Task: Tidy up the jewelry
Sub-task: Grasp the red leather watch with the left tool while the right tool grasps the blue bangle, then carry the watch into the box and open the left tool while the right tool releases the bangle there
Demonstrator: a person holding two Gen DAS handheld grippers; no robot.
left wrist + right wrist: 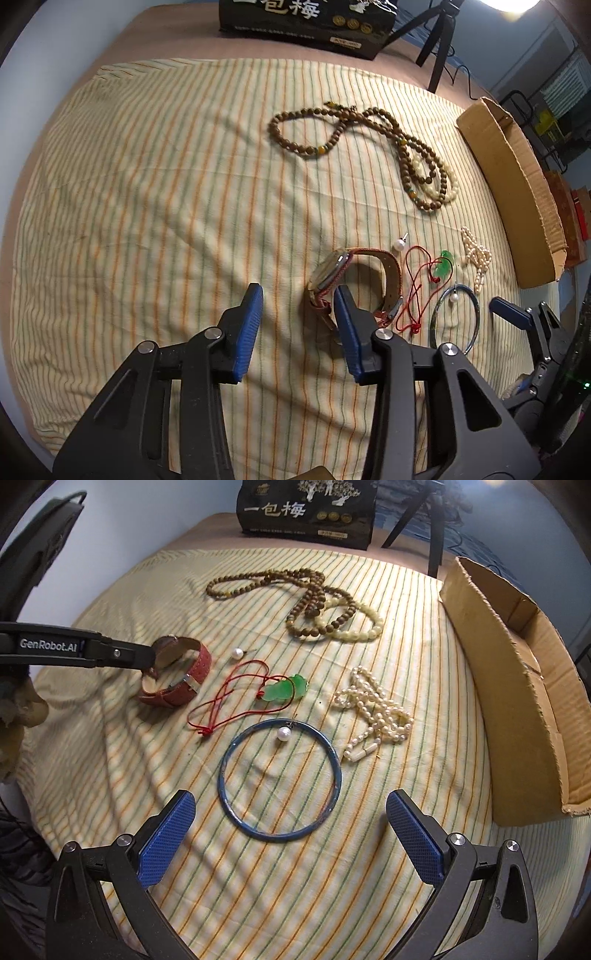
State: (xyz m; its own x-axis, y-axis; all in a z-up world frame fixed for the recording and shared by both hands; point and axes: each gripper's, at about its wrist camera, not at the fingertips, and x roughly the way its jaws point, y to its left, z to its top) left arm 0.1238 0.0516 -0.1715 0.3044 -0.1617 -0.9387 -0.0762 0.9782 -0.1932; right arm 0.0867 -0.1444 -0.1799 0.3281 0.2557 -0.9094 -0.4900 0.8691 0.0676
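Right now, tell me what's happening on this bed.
A person is sorting jewelry on a striped cloth with two hand-held tools. The left tool is down at the red-strapped watch, one finger against the strap, not gripping yet. The right tool hovers open over the blue bangle. The bead strands, pendant and pearls lie untouched beside an open cardboard box.

Home room, striped cloth (295, 886) over a table, snack bag (306, 513), cardboard box (517, 709), tripod (439, 40)

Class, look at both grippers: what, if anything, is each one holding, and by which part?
Neither holds anything yet. The left gripper has one finger beside the watch, not clamped on it; the right gripper hangs open over the blue bangle.
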